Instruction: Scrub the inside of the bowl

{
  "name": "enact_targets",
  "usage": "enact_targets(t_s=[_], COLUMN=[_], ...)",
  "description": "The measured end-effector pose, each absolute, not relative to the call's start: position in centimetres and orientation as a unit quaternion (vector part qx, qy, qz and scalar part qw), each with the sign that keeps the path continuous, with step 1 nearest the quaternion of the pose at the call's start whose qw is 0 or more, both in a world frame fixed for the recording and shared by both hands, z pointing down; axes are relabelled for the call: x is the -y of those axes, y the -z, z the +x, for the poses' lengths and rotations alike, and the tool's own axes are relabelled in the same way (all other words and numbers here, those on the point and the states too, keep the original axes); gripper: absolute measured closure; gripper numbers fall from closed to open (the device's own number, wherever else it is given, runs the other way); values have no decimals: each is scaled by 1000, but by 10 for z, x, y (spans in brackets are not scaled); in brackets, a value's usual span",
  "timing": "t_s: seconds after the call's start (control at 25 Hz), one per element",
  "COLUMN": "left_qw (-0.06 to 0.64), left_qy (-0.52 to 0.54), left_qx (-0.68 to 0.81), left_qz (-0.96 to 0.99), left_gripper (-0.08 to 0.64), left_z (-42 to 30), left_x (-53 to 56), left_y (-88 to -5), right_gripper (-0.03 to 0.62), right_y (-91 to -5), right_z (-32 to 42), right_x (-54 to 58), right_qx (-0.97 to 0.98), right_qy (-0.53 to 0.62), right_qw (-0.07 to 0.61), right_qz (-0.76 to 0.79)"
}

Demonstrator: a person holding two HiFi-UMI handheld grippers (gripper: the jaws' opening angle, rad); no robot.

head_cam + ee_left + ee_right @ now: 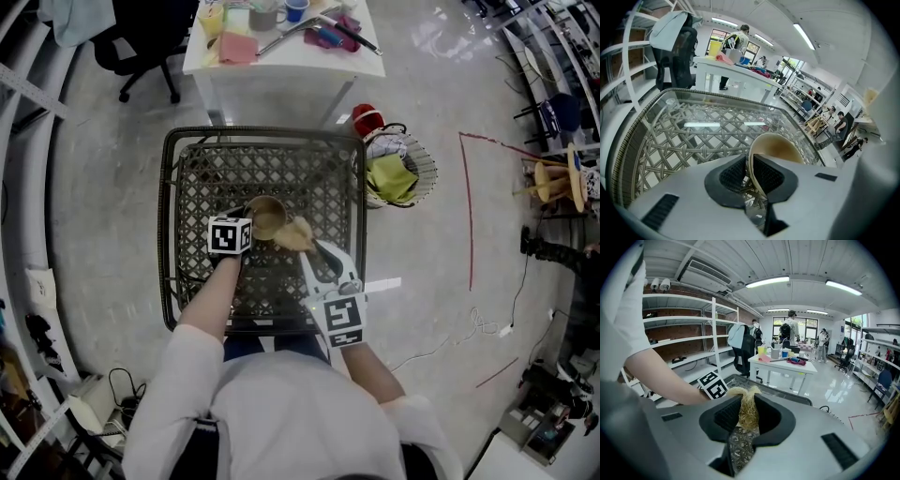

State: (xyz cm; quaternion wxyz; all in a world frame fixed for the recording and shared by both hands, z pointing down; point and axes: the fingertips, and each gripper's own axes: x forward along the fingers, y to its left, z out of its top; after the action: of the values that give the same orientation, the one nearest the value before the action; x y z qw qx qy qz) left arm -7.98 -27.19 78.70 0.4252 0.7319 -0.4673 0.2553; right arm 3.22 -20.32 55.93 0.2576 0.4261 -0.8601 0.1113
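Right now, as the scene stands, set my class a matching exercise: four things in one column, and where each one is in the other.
Things
1. bowl
2. scrubber
3. yellow-green cloth
4. pink cloth

Places
A. in the wire basket
B. rim pinched in the left tongs
C. on the white table
D. held in the right tongs

Pairs: 1-B, 2-D, 3-A, 4-C
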Motion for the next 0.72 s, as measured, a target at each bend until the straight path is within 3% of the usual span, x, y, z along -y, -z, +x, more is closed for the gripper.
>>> enact_targets(t_s=[0.72], left_qw=[375], left_qy=[-219], left_qx=[473], left_qz=[767], left_gripper=[518], left_z=[-89], left_x=[271], left_y=[-728], right_gripper=[502], right_y=[-538], right_z=[25], right_x=[195], right_qx=[866], right_qy=[-94], right_qw=[237], right_qz=[430])
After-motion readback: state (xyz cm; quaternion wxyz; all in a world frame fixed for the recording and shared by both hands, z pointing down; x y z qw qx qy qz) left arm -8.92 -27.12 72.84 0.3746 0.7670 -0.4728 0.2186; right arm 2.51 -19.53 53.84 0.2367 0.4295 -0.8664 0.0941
